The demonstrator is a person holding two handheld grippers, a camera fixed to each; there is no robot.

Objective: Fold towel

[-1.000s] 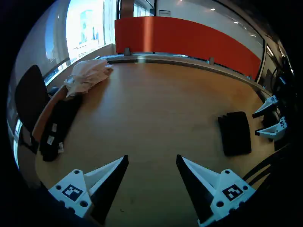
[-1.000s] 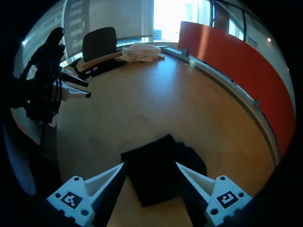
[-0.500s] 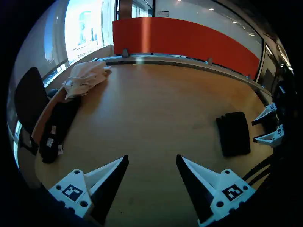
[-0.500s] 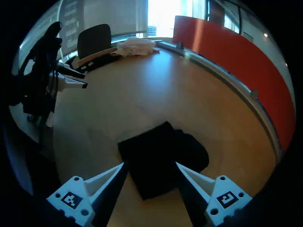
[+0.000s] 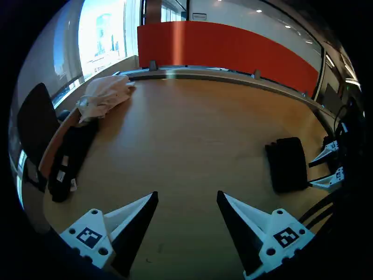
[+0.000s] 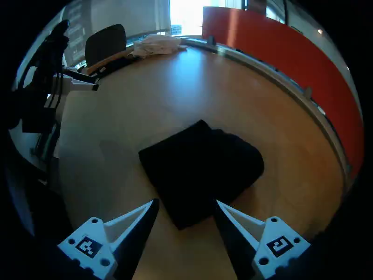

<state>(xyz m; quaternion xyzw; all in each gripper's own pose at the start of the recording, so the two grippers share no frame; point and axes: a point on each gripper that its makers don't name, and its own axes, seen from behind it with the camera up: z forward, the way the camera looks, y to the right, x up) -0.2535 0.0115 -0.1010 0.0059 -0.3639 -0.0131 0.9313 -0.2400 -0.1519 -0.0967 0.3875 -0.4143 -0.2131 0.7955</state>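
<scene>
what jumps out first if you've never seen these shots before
A folded black towel lies flat on the wooden table, right in front of the open right gripper. Behind the table runs a bright red partition, and a crumpled white cloth sits at the far left corner in the left gripper view.

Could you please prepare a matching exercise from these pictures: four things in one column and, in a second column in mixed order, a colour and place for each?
Things:
1. folded towel
2. crumpled cloth pile
3. partition
4. office chair

Descriptions:
A. red, upright behind the table
B. white, heaped at a table corner
C. black, flat on the table
D. black, standing beside the table

Pairs: 1-C, 2-B, 3-A, 4-D
</scene>
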